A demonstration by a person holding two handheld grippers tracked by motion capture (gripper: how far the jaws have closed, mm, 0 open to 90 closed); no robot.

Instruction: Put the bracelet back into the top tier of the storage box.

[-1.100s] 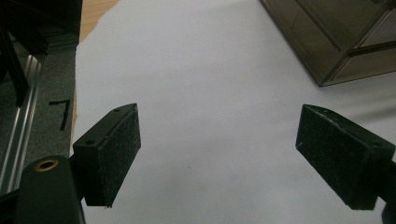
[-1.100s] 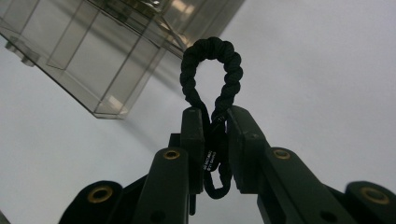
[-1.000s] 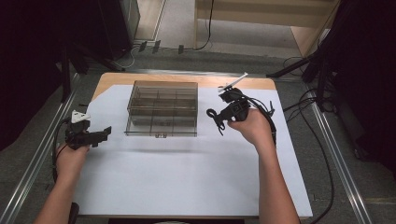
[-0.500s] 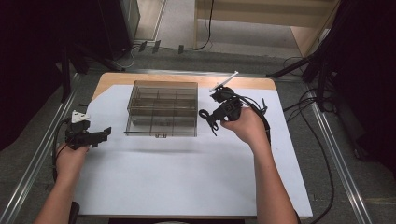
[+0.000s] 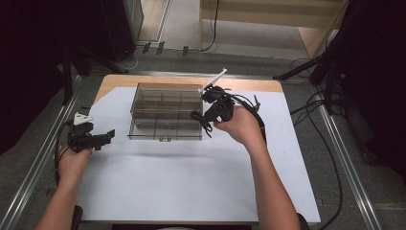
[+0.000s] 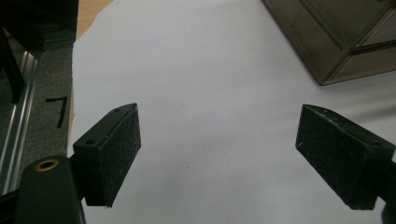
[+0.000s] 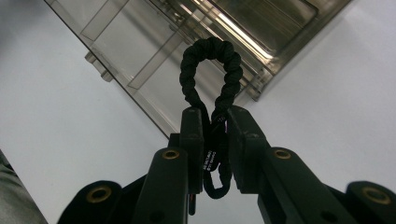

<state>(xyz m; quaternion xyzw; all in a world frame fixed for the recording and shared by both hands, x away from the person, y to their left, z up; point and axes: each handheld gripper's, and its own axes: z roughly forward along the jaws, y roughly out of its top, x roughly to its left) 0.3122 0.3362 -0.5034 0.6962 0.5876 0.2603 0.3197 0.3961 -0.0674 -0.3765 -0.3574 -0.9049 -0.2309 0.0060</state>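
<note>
A smoky clear compartment box (image 5: 165, 112) lies on the white sheet at the table's back middle. My right gripper (image 5: 203, 120) hovers over the box's right front corner, shut on a black twisted cord loop (image 7: 212, 70). In the right gripper view the loop sticks out past the jaws above the box's (image 7: 154, 51) front compartments. My left gripper (image 5: 107, 135) rests at the table's left edge, open with nothing between its pads (image 6: 114, 151). A corner of the box (image 6: 345, 42) shows at the top right of the left gripper view.
The white sheet (image 5: 191, 182) covers most of the wooden table (image 5: 115, 81). Cables (image 5: 330, 158) trail down the right side. Metal rails (image 5: 28, 177) run along both sides of the table.
My right gripper has carried the black cord loop leftward, from beside the box to over its right front corner. The left gripper has stayed put.
</note>
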